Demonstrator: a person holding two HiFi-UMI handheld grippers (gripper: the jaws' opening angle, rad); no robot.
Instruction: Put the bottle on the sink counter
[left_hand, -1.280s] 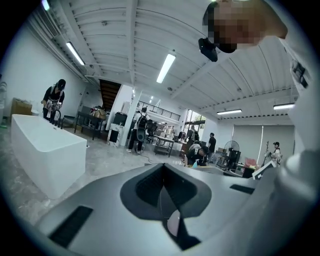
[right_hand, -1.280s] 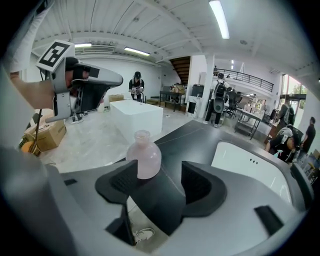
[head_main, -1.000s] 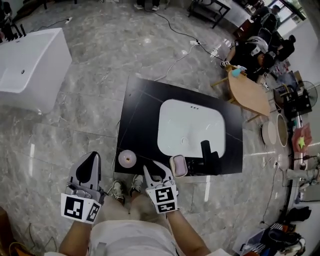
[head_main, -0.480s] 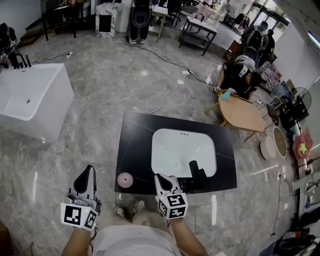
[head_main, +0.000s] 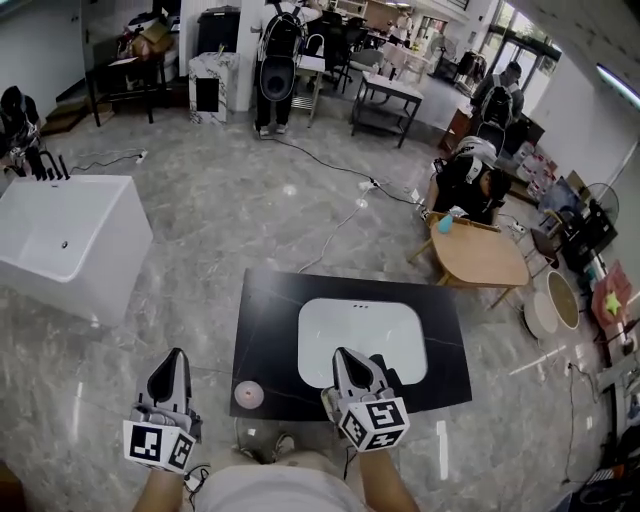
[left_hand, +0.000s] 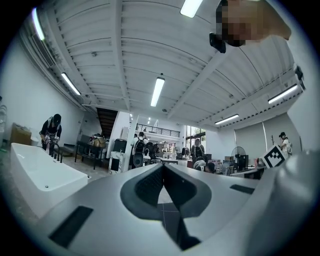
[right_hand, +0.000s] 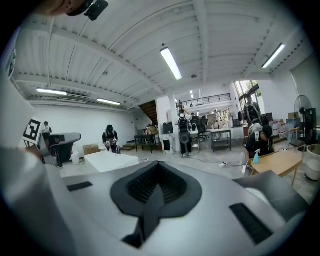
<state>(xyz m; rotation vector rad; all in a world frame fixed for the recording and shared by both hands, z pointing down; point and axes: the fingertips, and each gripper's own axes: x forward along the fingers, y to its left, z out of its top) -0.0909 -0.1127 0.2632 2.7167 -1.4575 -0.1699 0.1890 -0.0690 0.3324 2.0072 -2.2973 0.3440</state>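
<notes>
The black sink counter (head_main: 270, 330) with its white basin (head_main: 360, 330) stands on the floor in front of me in the head view. A small pink-and-white round thing (head_main: 248, 394) lies on its near left corner. My right gripper (head_main: 345, 353) hangs over the counter's near edge, shut and empty, and hides the spot beside the dark faucet (head_main: 392, 379). No bottle shows in any view. My left gripper (head_main: 177, 356) is off the counter's left side, shut and empty. Both gripper views look level across the room, with the jaws of the left gripper (left_hand: 162, 167) and the right gripper (right_hand: 159, 165) closed.
A white bathtub (head_main: 60, 235) stands to the left. A round wooden table (head_main: 480, 255) with a seated person (head_main: 470, 180) is at the back right. Cables (head_main: 340, 220) run over the grey floor. Desks and several people fill the far end.
The head view has lifted and drawn back, so the counter looks smaller. My right gripper left the pink-and-white thing by the faucet, closed, and now covers that spot. Both grippers rose.
</notes>
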